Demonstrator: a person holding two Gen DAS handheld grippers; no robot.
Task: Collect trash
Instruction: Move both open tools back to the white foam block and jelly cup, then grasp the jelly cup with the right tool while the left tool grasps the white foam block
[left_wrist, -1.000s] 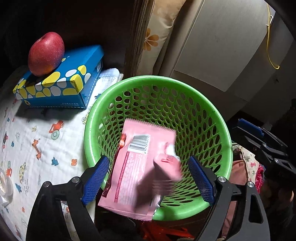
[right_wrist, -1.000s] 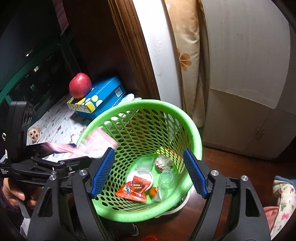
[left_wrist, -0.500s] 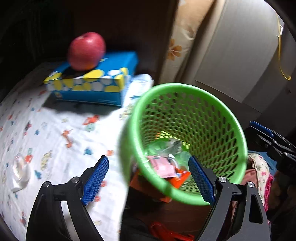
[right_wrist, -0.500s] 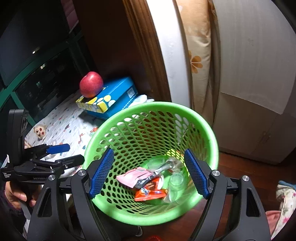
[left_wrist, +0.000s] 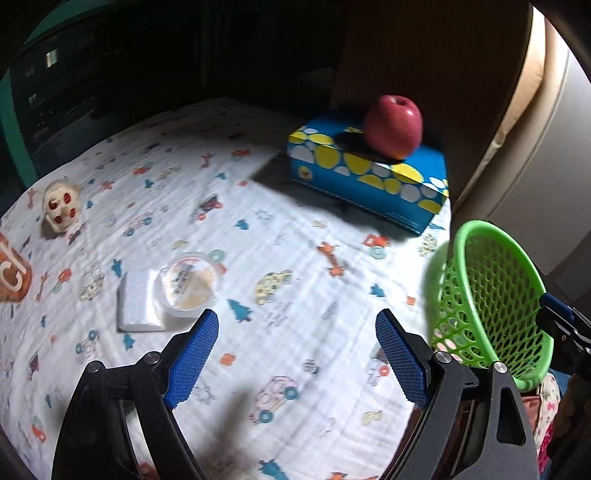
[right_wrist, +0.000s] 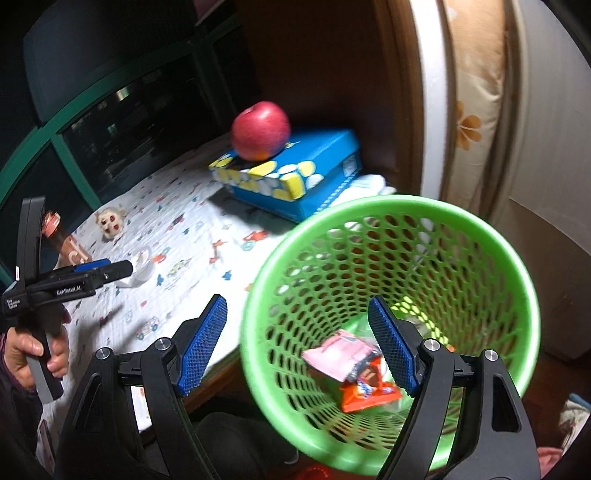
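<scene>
left wrist view: left tool (left_wrist: 295, 354) released, jaws wide and empty, hanging over the cloth-covered desk (left_wrist: 295, 258). clear cup (left_wrist: 190, 286) with a white pack (left_wrist: 138, 306) touching its left side, just ahead of the left jaw, toward the desk's left part. skull toy (left_wrist: 61, 206) near the left edge. blue box (left_wrist: 369, 177) at the far right corner, apple (left_wrist: 393, 125) on top. green bin (left_wrist: 491, 302) beyond the desk's right edge.

right wrist view: right tool (right_wrist: 297, 343) released, nothing gripped, poised over the bin's (right_wrist: 480, 229) near rim. pink wrapper (right_wrist: 341, 354) and orange wrapper (right_wrist: 364, 393) lying at the bin's bottom, touching. left tool (right_wrist: 110, 269) at the left, held by a hand (right_wrist: 33, 350), above the desk (right_wrist: 192, 229) near the cup (right_wrist: 142, 264). apple (right_wrist: 260, 129) on the box (right_wrist: 295, 177) at the far corner.
</scene>
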